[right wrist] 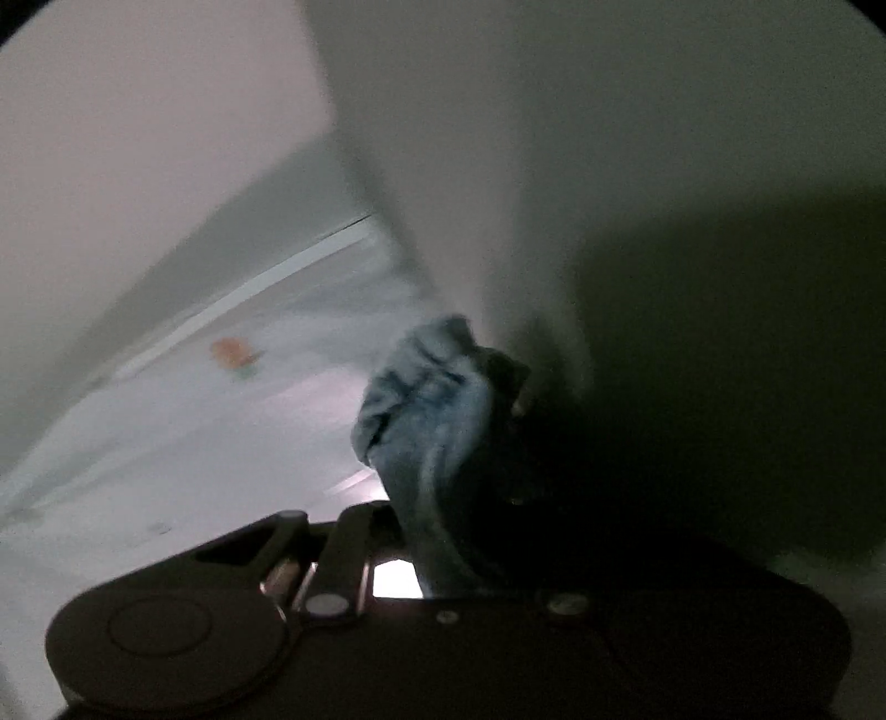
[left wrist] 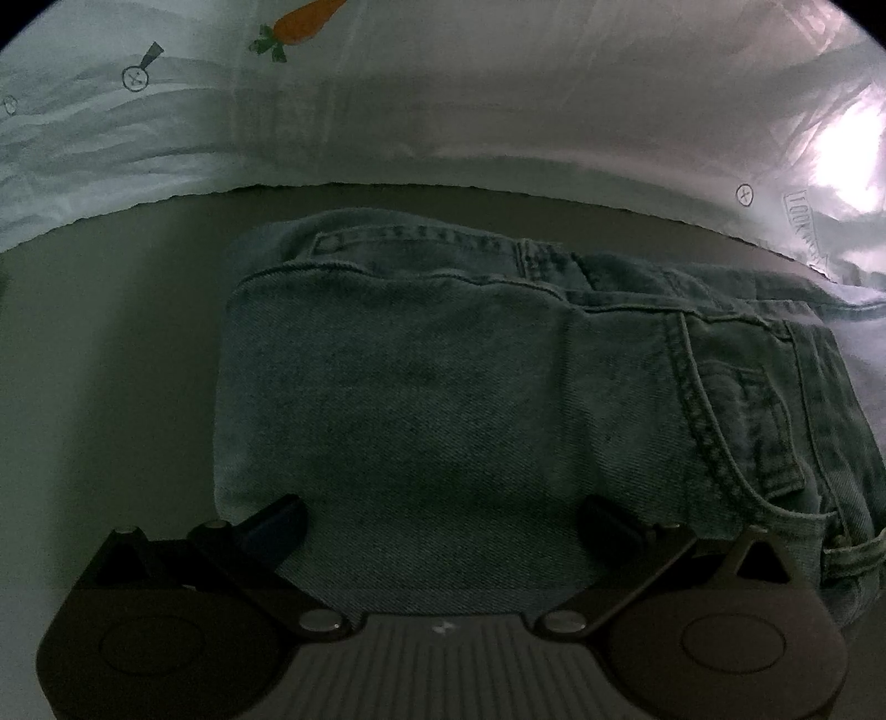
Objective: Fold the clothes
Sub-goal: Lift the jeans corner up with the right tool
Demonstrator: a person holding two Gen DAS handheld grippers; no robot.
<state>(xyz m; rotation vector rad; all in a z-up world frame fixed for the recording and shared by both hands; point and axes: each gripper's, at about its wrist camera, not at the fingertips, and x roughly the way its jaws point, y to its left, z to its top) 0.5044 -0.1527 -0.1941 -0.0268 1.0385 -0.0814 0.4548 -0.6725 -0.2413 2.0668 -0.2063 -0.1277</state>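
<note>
Light blue jeans [left wrist: 432,376] lie folded on a grey-brown surface [left wrist: 111,376], waistband and pocket seams at the right. My left gripper [left wrist: 443,518] is open, its two dark fingertips [left wrist: 279,520] spread wide and resting low on the denim, with nothing pinched between them. The right wrist view is blurred and rolled over sideways. There my right gripper [right wrist: 470,448] is closed on a bunched fold of the jeans [right wrist: 421,399], which sticks out past the jaws. One dark finger [right wrist: 515,387] shows beside the cloth; the other is hidden behind it.
A white sheet printed with a carrot [left wrist: 302,22] and small line drawings rises behind the grey-brown surface. A bright patch of light [left wrist: 847,160] falls on the sheet at the right. Pale sheet [right wrist: 166,443] and a plain wall [right wrist: 138,138] fill the right wrist view.
</note>
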